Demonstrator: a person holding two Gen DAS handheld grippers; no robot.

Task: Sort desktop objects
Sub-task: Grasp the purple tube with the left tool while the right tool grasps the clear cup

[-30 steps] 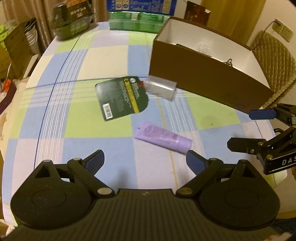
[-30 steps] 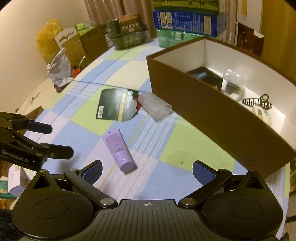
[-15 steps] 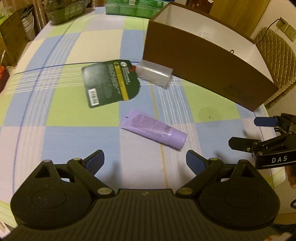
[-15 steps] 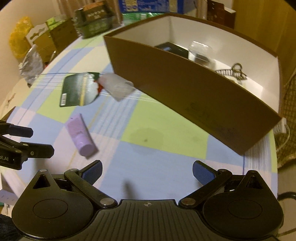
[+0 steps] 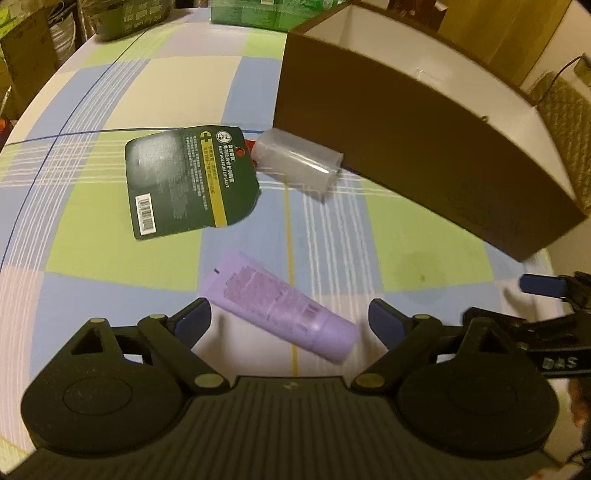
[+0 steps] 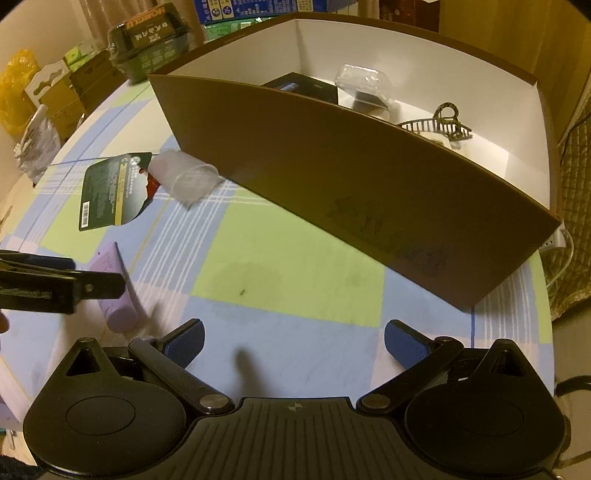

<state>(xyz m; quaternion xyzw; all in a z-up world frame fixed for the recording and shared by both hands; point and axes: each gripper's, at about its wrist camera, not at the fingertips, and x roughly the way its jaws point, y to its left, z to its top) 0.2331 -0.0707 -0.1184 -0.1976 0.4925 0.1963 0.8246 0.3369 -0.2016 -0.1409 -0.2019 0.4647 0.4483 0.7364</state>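
Note:
A purple tube [image 5: 280, 304] lies on the checked tablecloth, its body between the blue pads of my left gripper [image 5: 290, 320]. The jaws are closing and the pads stand clear of the tube. Farther off lie a dark green card package [image 5: 188, 181] and a clear plastic cup [image 5: 295, 164] on its side, against the brown box [image 5: 424, 155]. My right gripper [image 6: 293, 341] hangs open over bare cloth in front of the brown box [image 6: 332, 177], nothing between its fingers. The purple tube [image 6: 114, 291] shows at its left, partly behind the left gripper's finger [image 6: 59, 286].
Inside the box lie a hair claw clip [image 6: 439, 123], a black box [image 6: 303, 88] and a clear-wrapped item [image 6: 364, 86]. Green and blue cartons [image 6: 236, 11] and a dark basket [image 6: 147, 37] crowd the far table edge. The right table edge [image 6: 546, 314] is close.
Both grippers have come down and forward towards the table. The purple tube now sits between the left gripper's pads, and those jaws have narrowed a little. The right gripper stays open.

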